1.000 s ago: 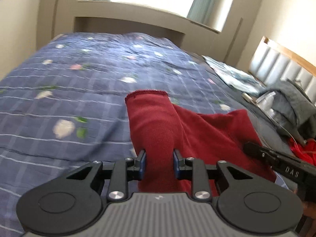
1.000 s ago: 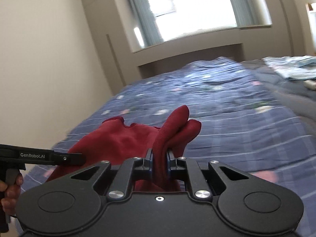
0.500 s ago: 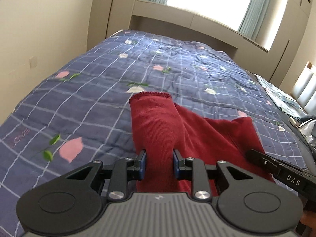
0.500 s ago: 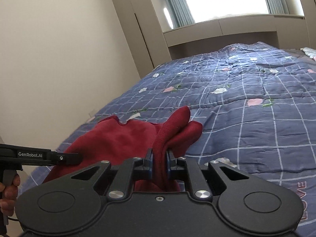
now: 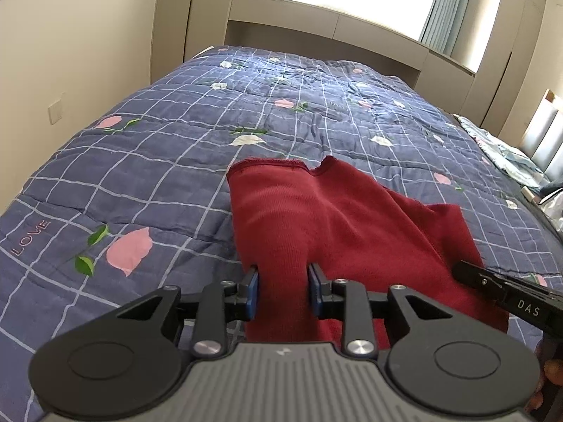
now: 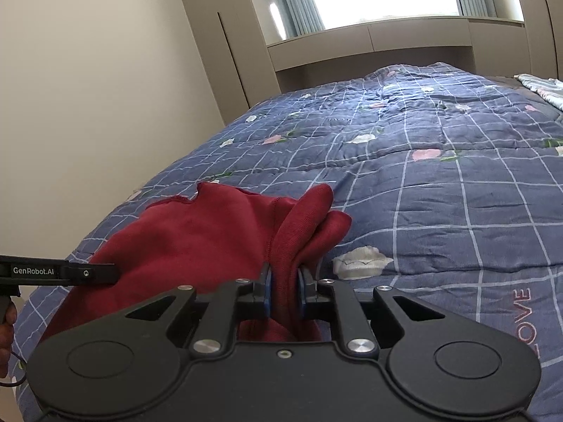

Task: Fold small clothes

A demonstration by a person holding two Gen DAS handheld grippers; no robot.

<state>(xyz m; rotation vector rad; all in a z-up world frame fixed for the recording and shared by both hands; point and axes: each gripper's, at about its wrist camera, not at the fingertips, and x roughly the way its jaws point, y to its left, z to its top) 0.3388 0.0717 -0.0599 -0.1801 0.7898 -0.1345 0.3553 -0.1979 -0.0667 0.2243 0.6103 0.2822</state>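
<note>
The garment (image 5: 337,225) is laid forward from both grippers onto the quilt (image 5: 169,161); left gripper (image 5: 283,293) and right gripper (image 6: 284,290), jaws opening, each with red cloth between them.

The near part of the red garment (image 5: 337,225) passes behind the left tool (image 5: 283,292) body, so how it hangs below is hidden. In the right wrist view its bunched fold drops behind the right tool (image 6: 284,290). Only fingertips of a hand (image 6: 6,337) show at the left edge. Pale bedding (image 5: 506,151) near the headboard is perhaps a pillow; it is cut off.
</note>
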